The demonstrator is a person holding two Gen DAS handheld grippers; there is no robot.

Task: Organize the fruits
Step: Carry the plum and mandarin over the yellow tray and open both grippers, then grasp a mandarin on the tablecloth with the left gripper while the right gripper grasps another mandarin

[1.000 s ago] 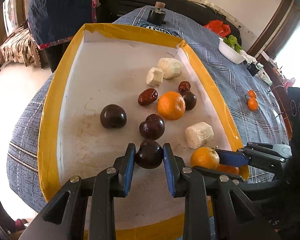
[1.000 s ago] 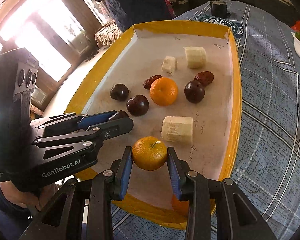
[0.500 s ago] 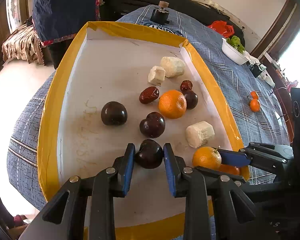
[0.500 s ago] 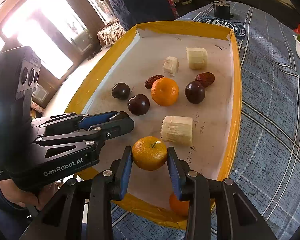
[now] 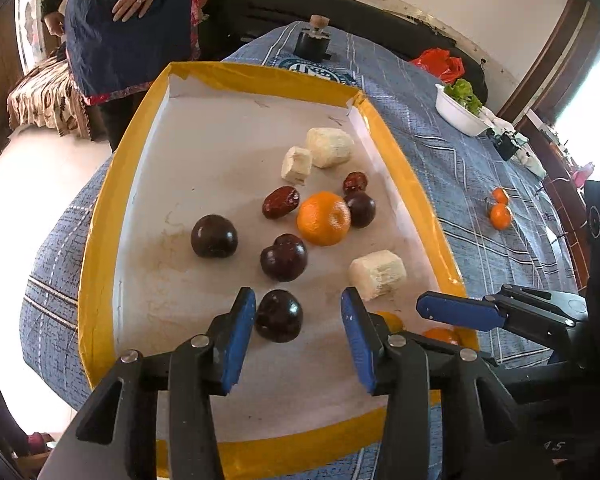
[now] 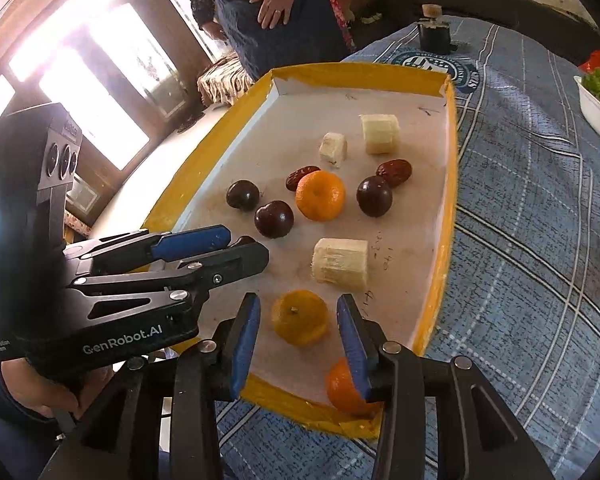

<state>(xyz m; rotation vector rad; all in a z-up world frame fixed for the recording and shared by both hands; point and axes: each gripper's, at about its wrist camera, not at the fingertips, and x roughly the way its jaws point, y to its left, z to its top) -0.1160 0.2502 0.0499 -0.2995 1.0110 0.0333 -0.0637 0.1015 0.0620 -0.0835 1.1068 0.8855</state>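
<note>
A white tray with a yellow rim (image 5: 100, 216) (image 6: 448, 216) holds dark plums, oranges, red dates and pale banana pieces. My left gripper (image 5: 298, 320) is open around a dark plum (image 5: 279, 316) that rests on the tray near its front. My right gripper (image 6: 298, 322) is open around a small orange (image 6: 299, 317) that lies on the tray floor. Another orange (image 6: 342, 388) sits by the tray's near corner, partly behind my right finger. A larger orange (image 5: 323, 218) lies mid-tray among plums.
The tray sits on a blue plaid cloth (image 5: 472, 168). Two small oranges (image 5: 500, 210) lie on the cloth to the right. A white bowl of greens (image 5: 458, 108) and a dark jar (image 5: 314, 42) stand farther back. A person (image 5: 132, 20) stands behind the tray.
Both grippers have opened. The left has let go of the dark plum and the right has let go of the small orange; both fruits now rest on the tray.
</note>
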